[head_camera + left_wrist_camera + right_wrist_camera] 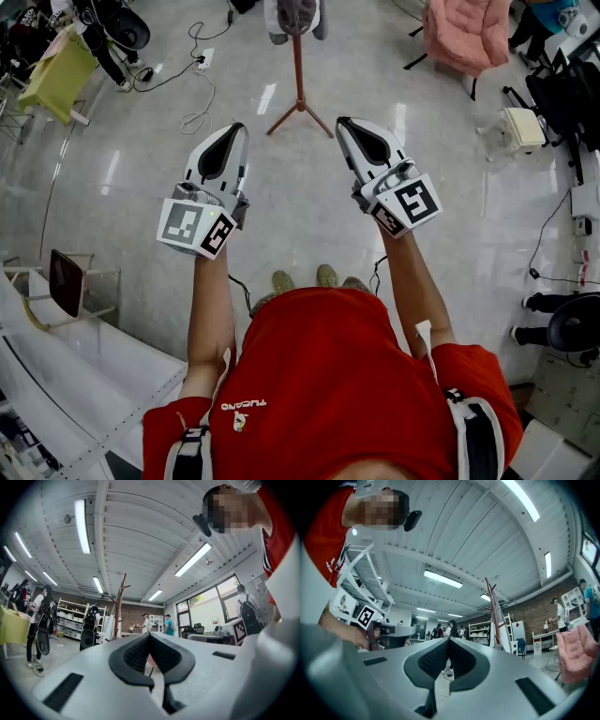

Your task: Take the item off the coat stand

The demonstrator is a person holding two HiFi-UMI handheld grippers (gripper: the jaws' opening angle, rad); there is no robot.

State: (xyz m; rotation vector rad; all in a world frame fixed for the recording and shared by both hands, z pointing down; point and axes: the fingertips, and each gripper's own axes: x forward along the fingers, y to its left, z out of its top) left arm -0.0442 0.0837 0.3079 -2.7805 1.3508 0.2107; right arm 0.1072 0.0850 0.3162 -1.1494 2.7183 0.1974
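Observation:
A reddish-brown coat stand (298,70) rises from the shiny floor ahead of me, and a grey item (296,16) hangs at its top. Both grippers are held up in front of the person's red shirt, well short of the stand. My left gripper (236,128) is shut and holds nothing. My right gripper (343,122) is shut too, with nothing in it. In the left gripper view the left gripper (150,635) has its tips together, and the stand (120,606) is far off. In the right gripper view the right gripper (448,640) points left of the stand (493,613).
A pink padded chair (466,33) stands back right and a yellow-green table (58,75) back left. Cables (199,66) trail over the floor left of the stand. White shelving (75,347) lies at the near left. Several people stand by distant shelves (70,620).

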